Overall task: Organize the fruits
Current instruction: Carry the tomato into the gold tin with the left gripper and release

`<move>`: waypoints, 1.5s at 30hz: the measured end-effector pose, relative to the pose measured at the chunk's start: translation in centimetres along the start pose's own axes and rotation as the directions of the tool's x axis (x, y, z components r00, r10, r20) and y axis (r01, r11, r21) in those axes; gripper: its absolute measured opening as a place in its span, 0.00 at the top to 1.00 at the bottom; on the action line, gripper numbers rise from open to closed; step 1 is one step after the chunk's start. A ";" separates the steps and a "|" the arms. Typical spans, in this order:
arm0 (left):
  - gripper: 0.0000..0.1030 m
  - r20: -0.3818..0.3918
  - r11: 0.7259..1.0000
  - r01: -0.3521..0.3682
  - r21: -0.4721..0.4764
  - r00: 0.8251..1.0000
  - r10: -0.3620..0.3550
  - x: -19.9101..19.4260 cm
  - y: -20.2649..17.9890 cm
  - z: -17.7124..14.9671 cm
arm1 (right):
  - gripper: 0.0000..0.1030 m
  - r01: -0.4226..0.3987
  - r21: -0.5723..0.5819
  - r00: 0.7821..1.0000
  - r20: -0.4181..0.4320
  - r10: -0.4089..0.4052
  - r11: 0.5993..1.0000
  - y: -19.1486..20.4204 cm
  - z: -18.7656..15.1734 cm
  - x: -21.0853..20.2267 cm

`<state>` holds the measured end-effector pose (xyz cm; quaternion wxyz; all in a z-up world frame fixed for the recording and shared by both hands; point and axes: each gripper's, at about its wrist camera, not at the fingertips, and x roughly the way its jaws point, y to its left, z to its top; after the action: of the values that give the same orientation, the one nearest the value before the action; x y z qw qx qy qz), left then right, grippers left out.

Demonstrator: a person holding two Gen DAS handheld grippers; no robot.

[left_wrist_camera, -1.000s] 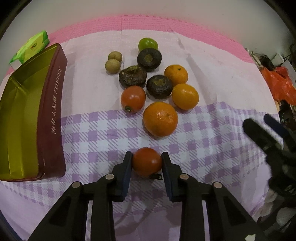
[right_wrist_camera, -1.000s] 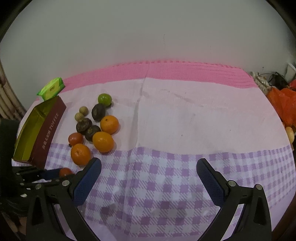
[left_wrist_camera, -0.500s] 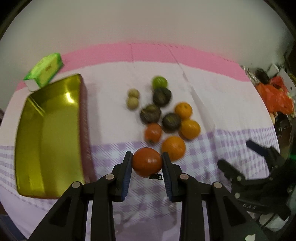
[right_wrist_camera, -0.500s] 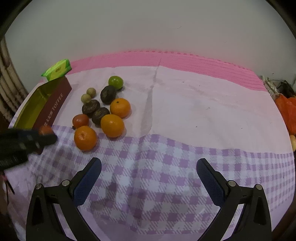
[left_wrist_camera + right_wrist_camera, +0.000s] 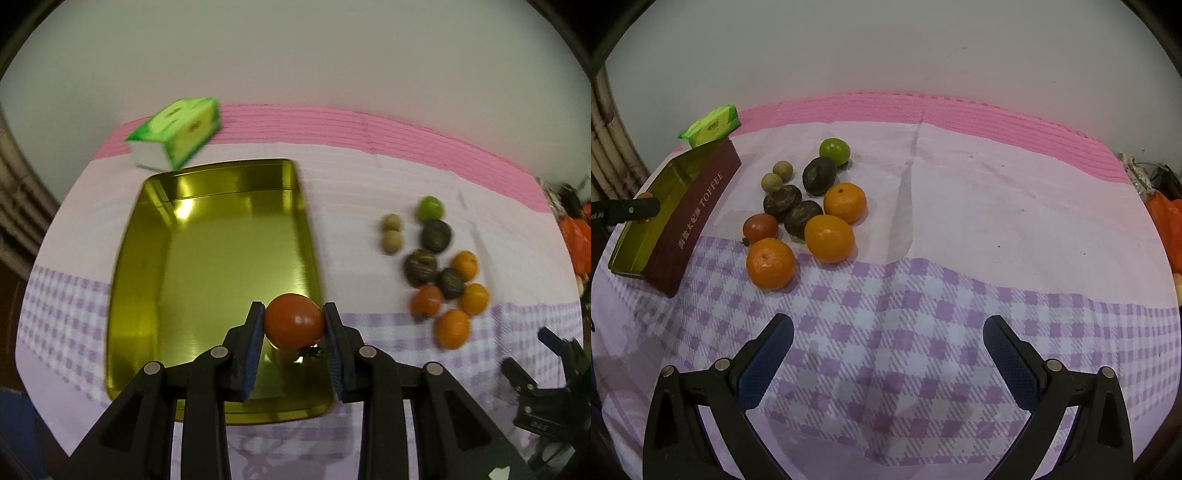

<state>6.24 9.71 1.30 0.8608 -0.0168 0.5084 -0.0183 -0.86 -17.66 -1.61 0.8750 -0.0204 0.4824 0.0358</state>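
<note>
While clamped in left gripper, round red tomato poised directly above gold rectangular tin; right gripper wide open, empty.

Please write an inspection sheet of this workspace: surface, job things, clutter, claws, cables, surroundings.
Surface: checked tablecloth, pink mat behind.
Job's things: gold tin, no fruit lying in it; red tomato in the left claw; loose fruit pile right of the tin.
Clutter: green packet behind the tin.
Claws: left claw shut on the tomato over the tin; right claw open, holding nothing.
Cables: nothing seen.
Surroundings: plain wall; orange bag at the right edge.
</note>
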 end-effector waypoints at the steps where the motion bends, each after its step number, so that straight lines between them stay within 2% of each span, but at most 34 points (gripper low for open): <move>1: 0.73 -0.003 1.000 -0.007 -0.014 1.000 0.007 0.1 0.7 0.0 | 0.01 0.001 -0.002 1.000 -0.001 -0.001 1.000 0.1 0.0 0.0; 6: 0.73 -0.009 0.999 -0.030 -0.036 1.000 0.030 0.3 2.4 -0.3 | 0.01 0.007 -0.006 1.000 -0.001 -0.007 1.000 0.4 0.1 0.1; 15: 0.73 -0.063 0.994 -0.078 -0.082 0.995 0.073 2.0 6.1 -1.9 | 0.01 -0.004 0.000 1.000 -0.002 0.004 1.000 0.7 0.2 0.1; 24: 0.73 -0.092 0.986 -0.091 -0.136 0.993 0.079 2.7 8.1 -3.5 | 0.08 -0.064 -0.029 0.998 -0.014 0.064 0.998 2.5 0.8 0.1; 32: 0.73 -0.099 0.980 -0.094 -0.176 0.992 0.077 2.6 9.0 -4.1 | 0.14 -0.115 -0.002 0.993 -0.032 0.115 0.993 3.9 1.9 1.3; 39: 0.73 -0.148 0.976 -0.121 -0.179 0.984 0.095 3.7 9.1 -4.4 | 0.22 -0.112 -0.047 0.993 -0.048 0.109 0.993 5.8 2.9 2.7; 45: 0.73 -0.153 0.974 -0.135 -0.183 0.982 0.107 4.1 9.1 -4.4 | 0.27 -0.123 -0.062 0.990 -0.075 0.118 0.991 6.9 3.7 4.3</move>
<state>4.53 18.60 -4.86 0.8163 -0.0677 0.5677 0.0824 3.93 -10.30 -3.28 0.8523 -0.0216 0.5122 0.1037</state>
